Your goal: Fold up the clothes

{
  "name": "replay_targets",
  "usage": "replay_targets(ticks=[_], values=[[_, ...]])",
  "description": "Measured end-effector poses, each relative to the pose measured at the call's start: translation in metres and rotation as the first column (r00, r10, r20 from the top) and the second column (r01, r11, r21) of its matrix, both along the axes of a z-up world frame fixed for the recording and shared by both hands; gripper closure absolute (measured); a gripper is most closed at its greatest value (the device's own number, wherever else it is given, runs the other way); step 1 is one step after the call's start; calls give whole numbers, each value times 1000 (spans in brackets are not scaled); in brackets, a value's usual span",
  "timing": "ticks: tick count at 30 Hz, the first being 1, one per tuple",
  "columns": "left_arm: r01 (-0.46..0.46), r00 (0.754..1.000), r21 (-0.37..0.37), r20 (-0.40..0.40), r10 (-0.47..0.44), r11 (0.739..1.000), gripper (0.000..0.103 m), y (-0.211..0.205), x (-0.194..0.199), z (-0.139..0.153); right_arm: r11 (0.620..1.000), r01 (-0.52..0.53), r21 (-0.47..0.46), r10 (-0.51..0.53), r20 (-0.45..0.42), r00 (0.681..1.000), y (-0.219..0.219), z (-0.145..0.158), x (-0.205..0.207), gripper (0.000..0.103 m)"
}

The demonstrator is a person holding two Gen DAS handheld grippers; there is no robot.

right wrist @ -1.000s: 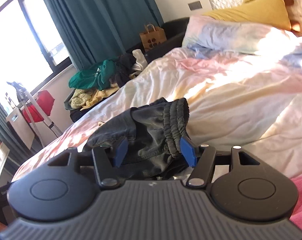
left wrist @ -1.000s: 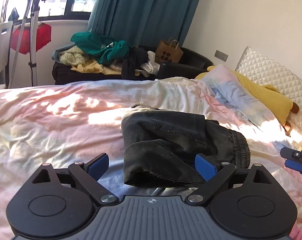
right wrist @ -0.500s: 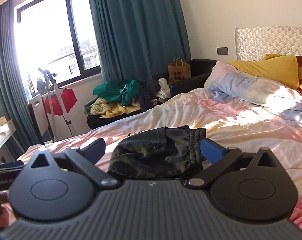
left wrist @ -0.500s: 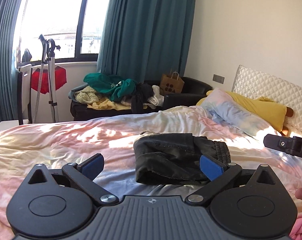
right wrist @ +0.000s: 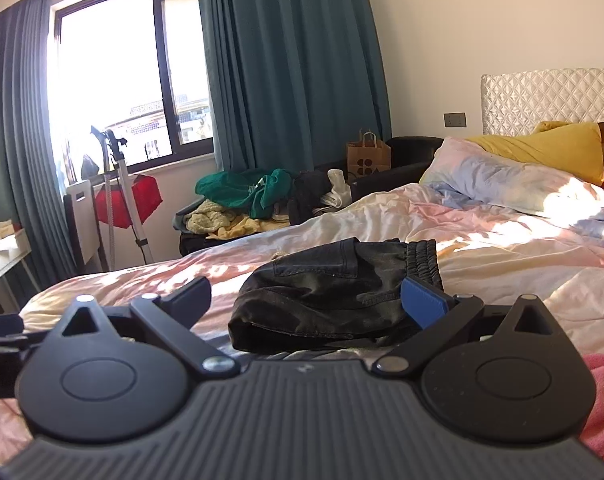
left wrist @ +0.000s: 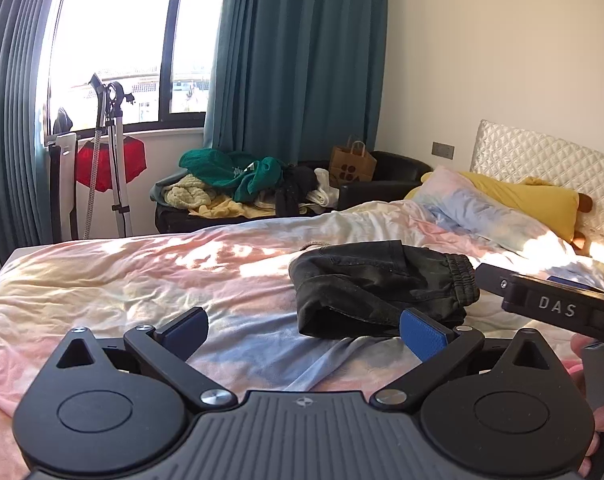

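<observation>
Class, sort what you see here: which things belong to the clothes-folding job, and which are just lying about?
Belongs to the job:
dark trousers, folded on the bed
left gripper, open
right gripper, open

Just lying about:
paper bag
yellow pillow
clothes heap on the sofa

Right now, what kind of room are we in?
A bedroom, most likely at home. There is a made bed with pillows against a quilted headboard, dark trousers folded on the covers, and a heap of clothes under the window.
</observation>
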State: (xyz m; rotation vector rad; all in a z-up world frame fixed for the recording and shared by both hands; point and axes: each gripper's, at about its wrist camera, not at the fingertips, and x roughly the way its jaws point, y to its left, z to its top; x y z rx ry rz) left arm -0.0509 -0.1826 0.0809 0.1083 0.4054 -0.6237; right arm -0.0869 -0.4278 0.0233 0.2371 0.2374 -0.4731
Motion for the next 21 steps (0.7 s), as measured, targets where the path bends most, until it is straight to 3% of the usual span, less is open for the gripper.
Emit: replay_targets(ticks=[7, 12, 15, 21], values=[[-23, 1000, 10, -2, 23, 1000, 0, 2, 21, -18, 1000, 15, -23, -16, -45, 999, 6, -41, 17, 0], [-28, 1000, 40, -13, 28, 999, 0, -4, 33, -37, 998, 27, -57, -29, -29, 999, 10, -42, 18, 0], [-36, 999, 62, -13, 37, 997, 0, -9, 36, -44, 993, 45, -111, -52, -63, 997, 16, -45, 23, 0], [-30, 999, 66, -15, 31, 997, 0, -15, 38, -48, 993, 58, -102, -65, -73, 995, 12, -47, 25, 0]])
